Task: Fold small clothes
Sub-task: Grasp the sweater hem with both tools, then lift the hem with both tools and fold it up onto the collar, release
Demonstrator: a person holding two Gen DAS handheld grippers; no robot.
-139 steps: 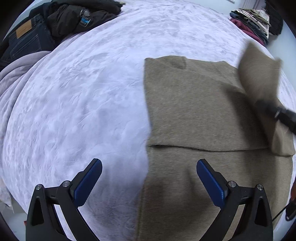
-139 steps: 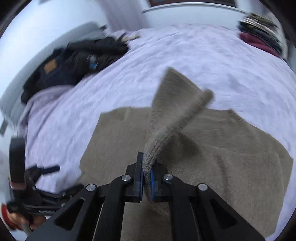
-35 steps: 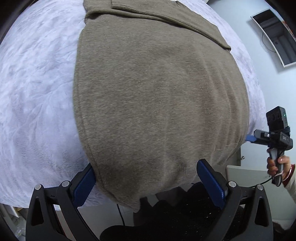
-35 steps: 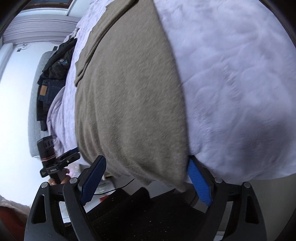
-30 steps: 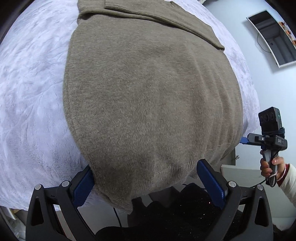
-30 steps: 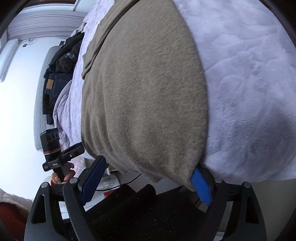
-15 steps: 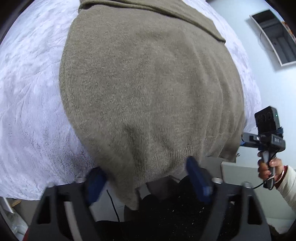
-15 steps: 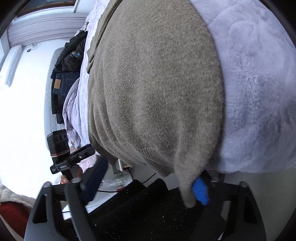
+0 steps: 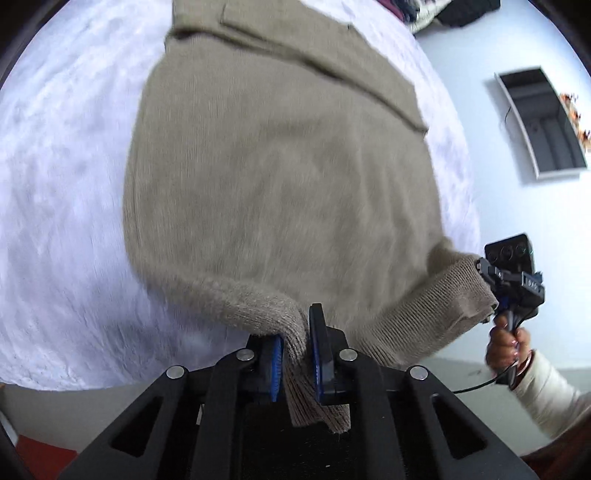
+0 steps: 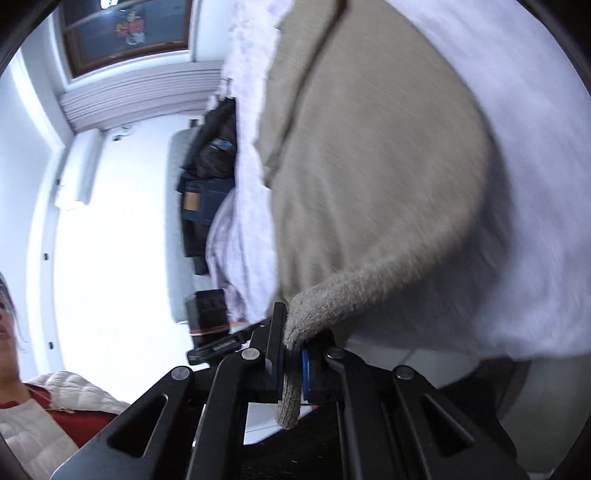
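Observation:
A tan knit sweater [image 9: 280, 173] lies on the white bed [image 9: 55, 206], its sleeves folded across the top. My left gripper [image 9: 297, 334] is shut on the ribbed hem at the near left corner and lifts it. My right gripper [image 10: 291, 341] is shut on the other hem corner of the sweater [image 10: 369, 155]. The right gripper also shows in the left wrist view [image 9: 491, 291], pinching the hem at the bed's edge.
Dark clothes and jeans [image 10: 207, 173] are piled at the far side of the bed. A stack of folded clothes [image 9: 424, 9] sits at the far corner. The person's hand and white sleeve [image 9: 517, 354] are at the right. White walls surround the bed.
Both grippers were open around the hanging hem; now both have shut on the hem corners and lifted them off the bed's edge.

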